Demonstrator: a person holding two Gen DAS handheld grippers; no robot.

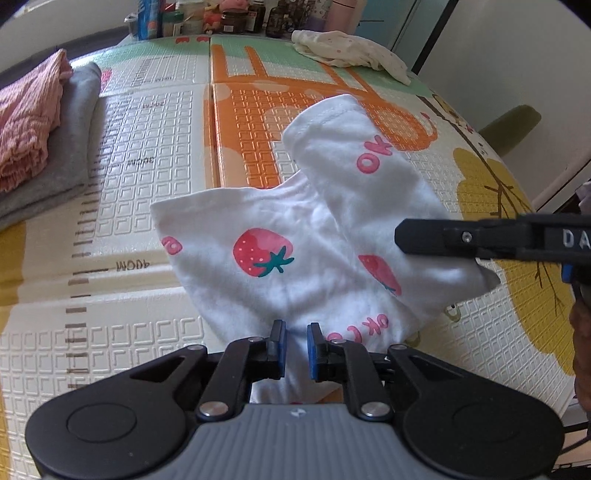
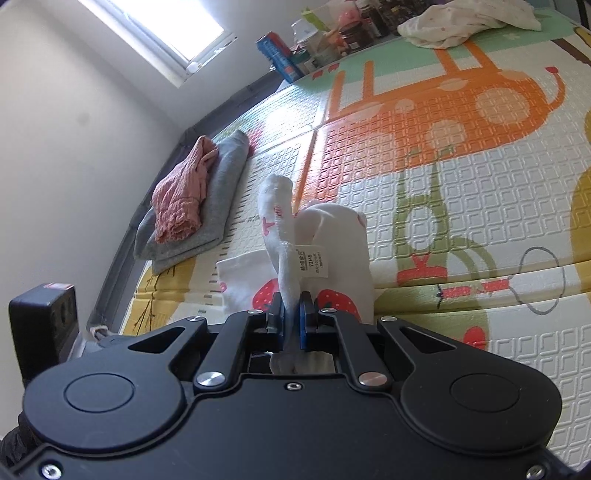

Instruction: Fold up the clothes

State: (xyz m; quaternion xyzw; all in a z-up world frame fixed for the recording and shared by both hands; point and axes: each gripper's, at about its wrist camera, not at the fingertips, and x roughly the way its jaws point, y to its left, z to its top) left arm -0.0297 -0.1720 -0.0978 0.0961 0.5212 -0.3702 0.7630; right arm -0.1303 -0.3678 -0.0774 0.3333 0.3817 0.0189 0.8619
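Two wrist views of a small white garment (image 1: 295,236) on a patterned foam play mat (image 1: 155,155). The garment is white knit cloth printed with red strawberries that have green leaf caps and with pink "OK" lettering; its hems are stitched, and one short tubular part, a leg or a sleeve, lies doubled back over the body toward the orange print of the mat. The cloth lies near the middle of the mat, partly flat and partly raised at its right edge. In the right wrist view, the right gripper (image 2: 291,314) has its blue-padded jaws pressed together on a bunched edge of the garment, from which a white sewn-in label (image 2: 312,264) with small printed text hangs; the pinched cloth stands up in a narrow fold above the pads. In the left wrist view, the left gripper (image 1: 296,347) sits at the garment's near edge with its jaws a narrow gap apart; cloth shows in and beneath the gap, and the pads do not visibly press on it. The right gripper's black finger enters that view from the right, over the raised corner. At the mat's left edge a pink crinkled cloth (image 1: 26,122) rests on a folded grey garment (image 1: 70,147). A cream dotted garment (image 1: 347,48) lies crumpled at the far edge, near a row of jars and bottles (image 1: 207,18).
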